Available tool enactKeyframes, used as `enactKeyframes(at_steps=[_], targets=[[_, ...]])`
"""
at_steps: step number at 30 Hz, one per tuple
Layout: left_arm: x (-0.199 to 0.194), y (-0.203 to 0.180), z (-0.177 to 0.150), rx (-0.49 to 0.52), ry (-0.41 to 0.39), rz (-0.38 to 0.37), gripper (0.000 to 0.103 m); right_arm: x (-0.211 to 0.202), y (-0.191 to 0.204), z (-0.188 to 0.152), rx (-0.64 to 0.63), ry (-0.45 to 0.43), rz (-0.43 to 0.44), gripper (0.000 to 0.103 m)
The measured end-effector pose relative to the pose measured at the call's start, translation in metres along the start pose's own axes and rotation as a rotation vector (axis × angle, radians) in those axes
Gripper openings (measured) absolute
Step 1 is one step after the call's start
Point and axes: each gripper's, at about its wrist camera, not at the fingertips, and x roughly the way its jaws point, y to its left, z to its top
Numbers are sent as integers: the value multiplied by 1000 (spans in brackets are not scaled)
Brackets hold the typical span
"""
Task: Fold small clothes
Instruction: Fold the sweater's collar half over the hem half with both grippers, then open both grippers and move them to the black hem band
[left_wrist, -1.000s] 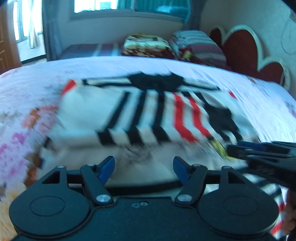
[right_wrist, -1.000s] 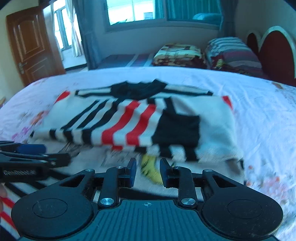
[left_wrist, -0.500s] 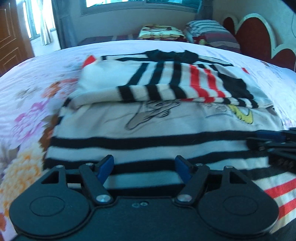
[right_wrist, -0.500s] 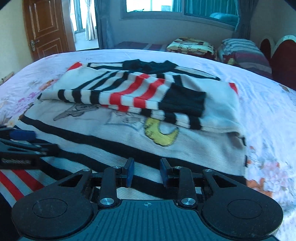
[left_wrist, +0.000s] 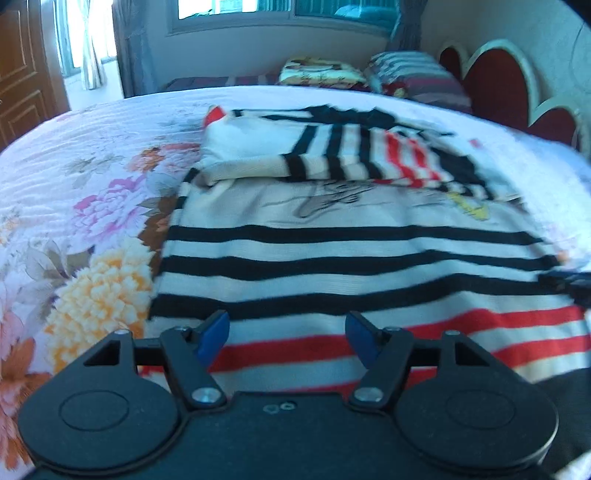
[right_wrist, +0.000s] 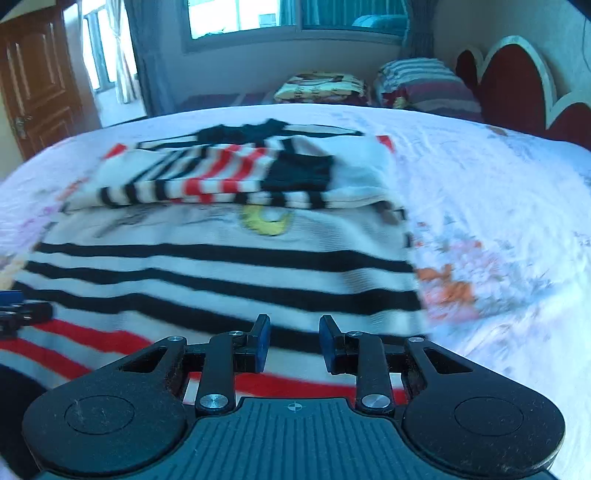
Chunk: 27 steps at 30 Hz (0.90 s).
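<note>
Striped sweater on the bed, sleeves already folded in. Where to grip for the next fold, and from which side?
Take the striped sweater at its near hem, one corner per gripper, coming in from the near edge. The folded sleeves sit stacked at the far end and the body lies flat toward us, so the hem is the free edge. The left gripper, jaws closing, and the right gripper hold nothing.

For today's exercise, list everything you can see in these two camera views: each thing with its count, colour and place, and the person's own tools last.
Striped sweater: one, cream with black and red stripes, on the bed, sleeves folded across the chest.
Bedspread: one, white with flowers.
Pillows: two, one striped, one yellow patterned, beyond the bed's far edge.
Headboard: one, dark red with pale trim, right.
Door: one, brown wood, left.
Window: one, far wall.
Left tool: black, blue pads, closing, nothing between.
Right tool: black, blue pads, narrowly open, empty.
</note>
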Motion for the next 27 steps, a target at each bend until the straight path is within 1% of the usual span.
enactKeyframes(at_steps=[5,7,9,11,12,15,19,21,23,25,26,27], targets=[[-8,-21,-7,39,-1,-86,68,-7,57,-10,-45,8,62,29],[-8,-25,-11,54,1,-99,69,-5,73,-17,-69,20,66,29],[-5,-25,-18,73,21,-99,69,-3,80,-24,-82,35,54,29],[-1,-20,-28,98,46,-85,70,-1,79,-31,-84,53,28,29],[-3,-17,-33,114,28,-86,72,0,76,-35,-86,51,17,29],[-11,-7,-42,145,16,-91,72,-7,61,-42,-85,44,-24,29],[-21,6,-48,120,23,-90,72,-20,39,-52,-57,47,-68,29],[-26,10,-53,120,22,-84,72,-27,31,-57,-38,48,-75,29],[-33,13,-57,116,19,-75,70,-35,28,-60,-27,48,-83,29],[-43,15,-61,106,12,-56,71,-45,29,-62,-33,45,-88,29],[-49,17,-62,91,6,-51,74,-49,30,-63,-33,42,-89,35],[-55,21,-65,70,0,-53,75,-54,30,-64,-28,39,-89,45]])
